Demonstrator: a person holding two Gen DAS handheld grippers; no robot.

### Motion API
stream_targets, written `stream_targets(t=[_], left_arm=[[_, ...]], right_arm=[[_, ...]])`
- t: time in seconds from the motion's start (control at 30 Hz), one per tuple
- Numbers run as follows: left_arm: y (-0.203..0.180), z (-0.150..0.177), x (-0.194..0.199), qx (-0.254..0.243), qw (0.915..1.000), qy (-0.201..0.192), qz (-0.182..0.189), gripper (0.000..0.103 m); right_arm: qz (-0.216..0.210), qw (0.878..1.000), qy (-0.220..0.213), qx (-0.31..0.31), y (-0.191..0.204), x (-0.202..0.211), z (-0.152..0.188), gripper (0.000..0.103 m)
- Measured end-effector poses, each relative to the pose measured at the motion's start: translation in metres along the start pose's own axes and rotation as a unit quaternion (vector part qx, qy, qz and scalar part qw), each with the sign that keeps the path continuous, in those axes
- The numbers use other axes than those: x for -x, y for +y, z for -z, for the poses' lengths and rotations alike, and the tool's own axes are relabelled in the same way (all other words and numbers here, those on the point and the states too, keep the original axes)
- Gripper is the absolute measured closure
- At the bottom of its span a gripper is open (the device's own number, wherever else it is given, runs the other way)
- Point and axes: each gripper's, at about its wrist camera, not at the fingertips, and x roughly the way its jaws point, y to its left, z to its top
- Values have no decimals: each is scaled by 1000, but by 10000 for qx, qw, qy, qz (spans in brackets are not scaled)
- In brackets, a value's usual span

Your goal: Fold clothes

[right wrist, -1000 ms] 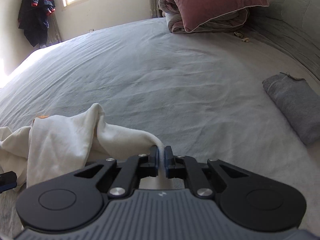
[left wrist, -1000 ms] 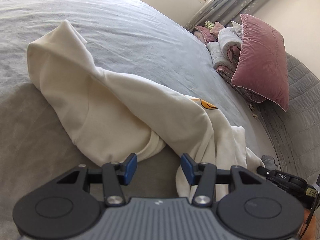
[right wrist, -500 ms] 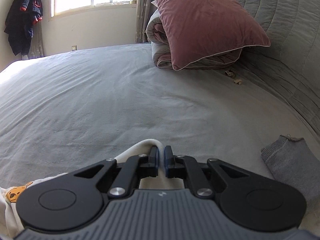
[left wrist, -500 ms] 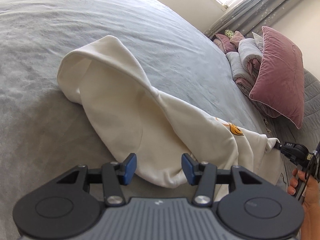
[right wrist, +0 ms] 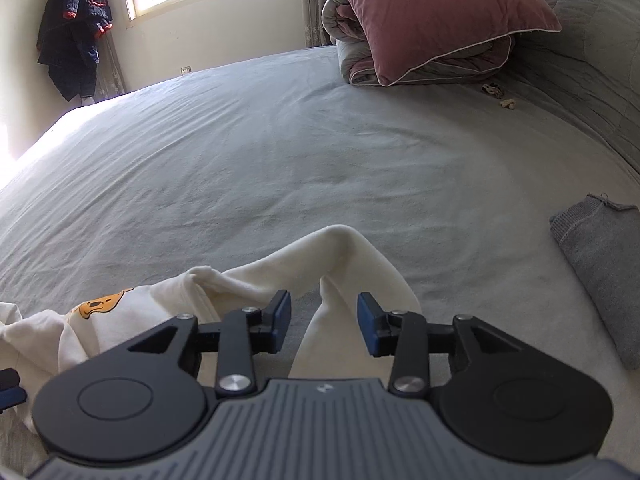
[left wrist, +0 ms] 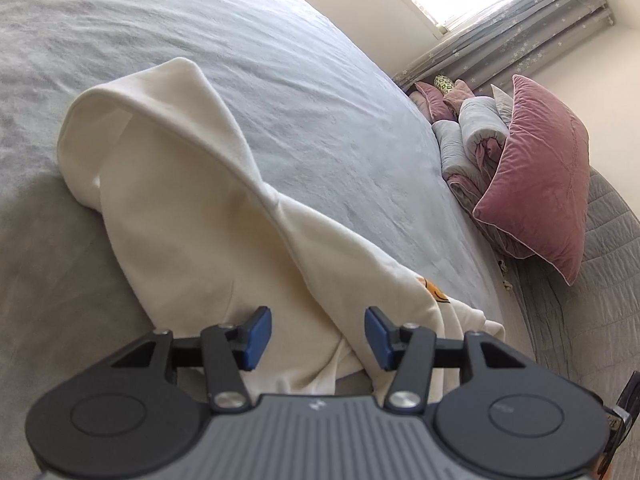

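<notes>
A cream sweatshirt (left wrist: 192, 216) with an orange cartoon print (left wrist: 434, 294) lies crumpled on the grey bed (left wrist: 280, 80). My left gripper (left wrist: 312, 338) hovers open just above its near edge, nothing between the blue pads. In the right wrist view the same sweatshirt (right wrist: 360, 256) lies with a sleeve bent into a loop, the bear print (right wrist: 100, 304) at the left. My right gripper (right wrist: 324, 322) stands open over that sleeve, holding nothing.
A pink cushion (left wrist: 536, 184) on rolled bedding (left wrist: 468, 140) sits at the bed's head, also the pink cushion (right wrist: 436, 12). A folded grey garment (right wrist: 600, 276) lies at the right. A dark jacket (right wrist: 74, 56) hangs by the window. Broad grey sheet (right wrist: 280, 152) stretches ahead.
My right gripper has opened and let go of the cream sleeve, which now lies on the bed. The left gripper has moved closer over the sweatshirt, still open.
</notes>
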Motion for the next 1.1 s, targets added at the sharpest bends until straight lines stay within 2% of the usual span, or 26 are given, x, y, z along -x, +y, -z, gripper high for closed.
stream_targets(t=[0.2,0.27,0.33,0.37,0.4,0.53,0.67,0.77,0.8,0.83,0.87,0.9,1.1], left_arm=[[-16,-5,-17,-194,9995,-146,-179,53],[-17,-6,-17,-189,9993,-227,-236,63],[-18,-7,-17,-184,9989,-309,-294,92],[-18,-7,-16,-164,9988,-327,-326,98],[-17,-6,-13,-88,9989,-278,-369,99],[-16,-4,8,122,9992,-184,-335,99],[-22,2,34,-226,9990,-193,-336,99],[-24,13,45,-422,9984,-61,-359,97],[-24,18,48,-463,9982,-12,-370,91],[-23,23,50,-487,9981,41,-388,80],[-23,27,51,-491,9980,93,-390,72],[-23,34,52,-485,9980,164,-362,64],[-27,71,41,-733,9952,614,-215,58]], right_arm=[[-842,9913,809,-613,0,14,37,62],[-1002,9872,1029,-697,4,21,50,60],[-1133,9832,1214,-758,8,27,60,57],[-1165,9821,1259,-774,9,29,66,55],[-1186,9814,1287,-787,11,31,71,54],[-1270,9784,1399,-840,16,39,94,54],[-1354,9751,1510,-894,20,47,117,54],[-1416,9725,1593,-933,24,52,134,54],[-1437,9717,1621,-947,25,54,139,56],[-1356,9737,1597,-889,28,56,143,64],[-1230,9768,1564,-796,30,57,144,98],[-1119,9790,1547,-709,32,58,145,99],[-642,9887,1122,-756,11,75,136,99]])
